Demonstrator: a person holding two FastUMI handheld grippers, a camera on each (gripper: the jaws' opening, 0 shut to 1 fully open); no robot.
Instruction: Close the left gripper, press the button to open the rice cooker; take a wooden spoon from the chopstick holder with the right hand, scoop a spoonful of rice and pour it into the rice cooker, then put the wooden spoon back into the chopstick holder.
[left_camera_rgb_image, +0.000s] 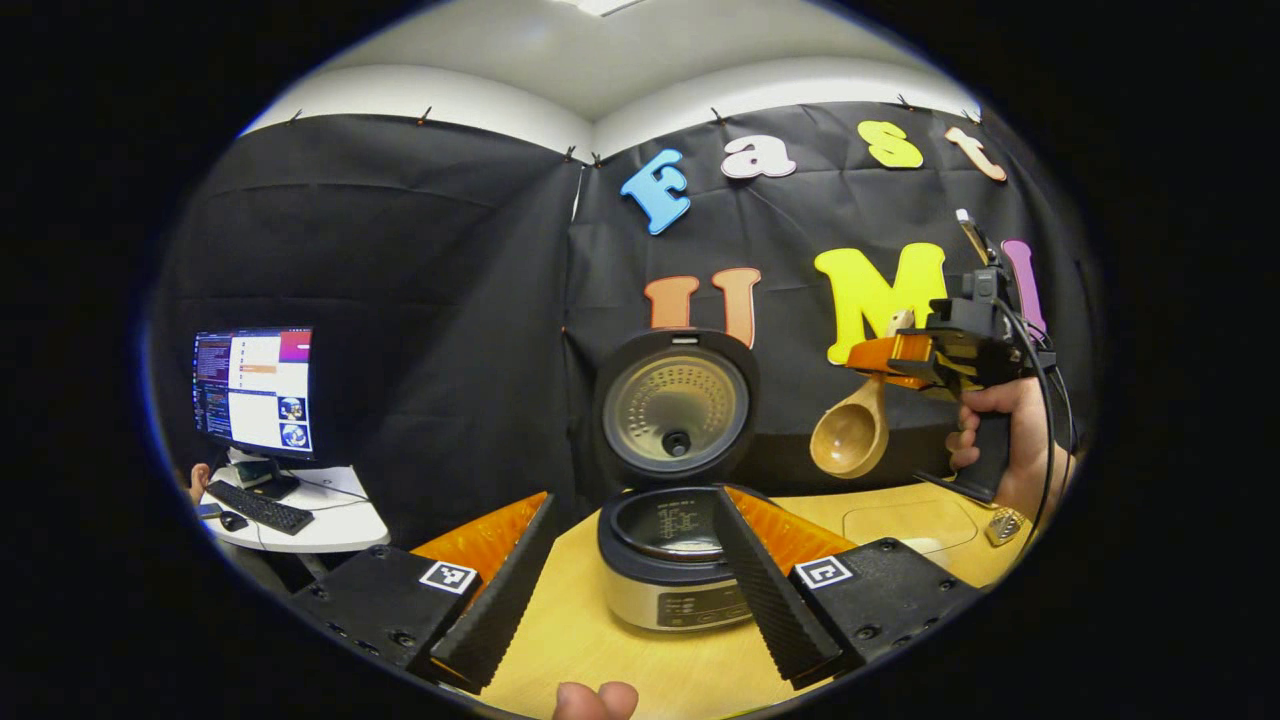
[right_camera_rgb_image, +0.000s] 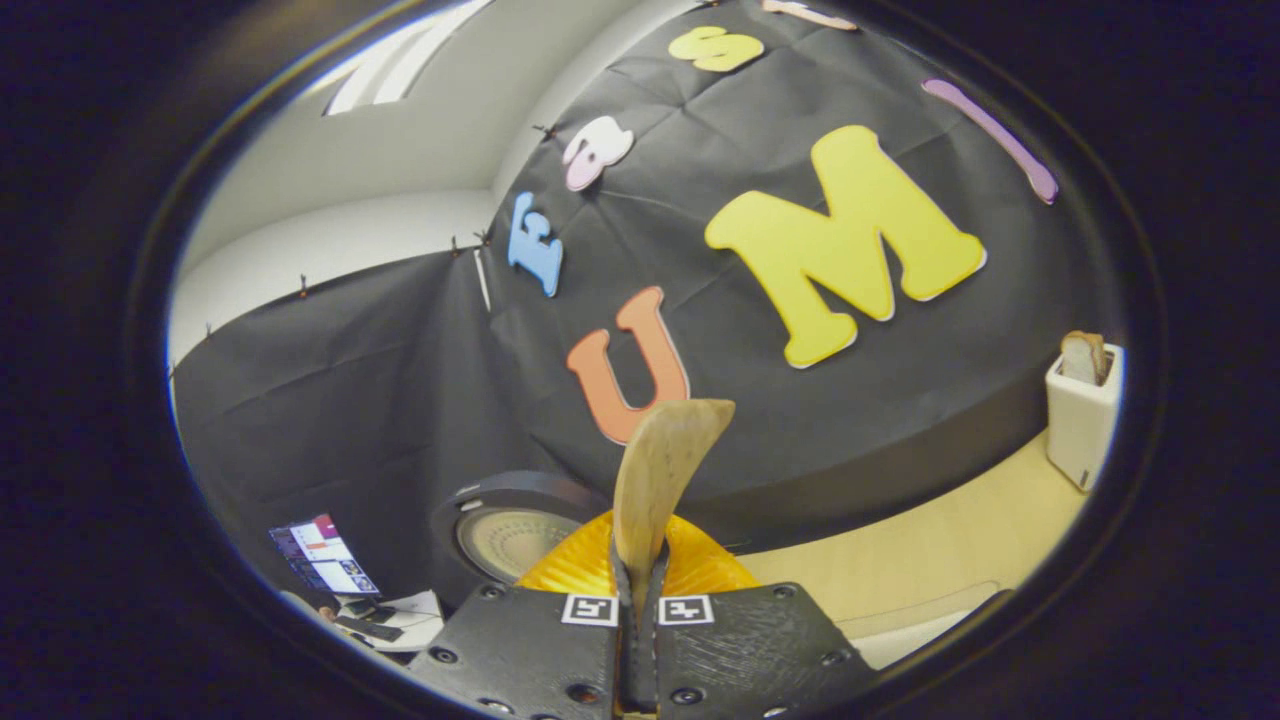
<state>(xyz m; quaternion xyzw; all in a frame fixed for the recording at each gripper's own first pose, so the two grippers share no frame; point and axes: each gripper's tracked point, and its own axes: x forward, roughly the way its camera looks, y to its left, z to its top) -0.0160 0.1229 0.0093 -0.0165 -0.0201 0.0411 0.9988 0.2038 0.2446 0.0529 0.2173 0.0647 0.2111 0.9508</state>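
- My left gripper (left_camera_rgb_image: 628, 590) hangs back in front of the rice cooker (left_camera_rgb_image: 672, 560), its fingers spread wide apart with nothing between them; it frames the pot from the near side and stays out of the spoon's way.
- The cooker's lid (left_camera_rgb_image: 676, 405) stands upright behind the inner pot (left_camera_rgb_image: 668, 524), so the opening faces up and is free to take rice. I judge the button step done.
- My right gripper (right_camera_rgb_image: 640, 610) is pressed together on the handle of the wooden spoon (right_camera_rgb_image: 660, 480), pinching it between both fingers so the handle runs straight out along them.
- In the left gripper view the spoon's bowl (left_camera_rgb_image: 850, 437) hangs down below the right gripper, above the bench (left_camera_rgb_image: 620, 650) and to the right of the cooker, apart from it. I cannot tell whether it carries any rice.
- The white chopstick holder (right_camera_rgb_image: 1082, 420) stands at the far right of the bench by the wall, something wooden poking out of it; the spoon must go back there last.
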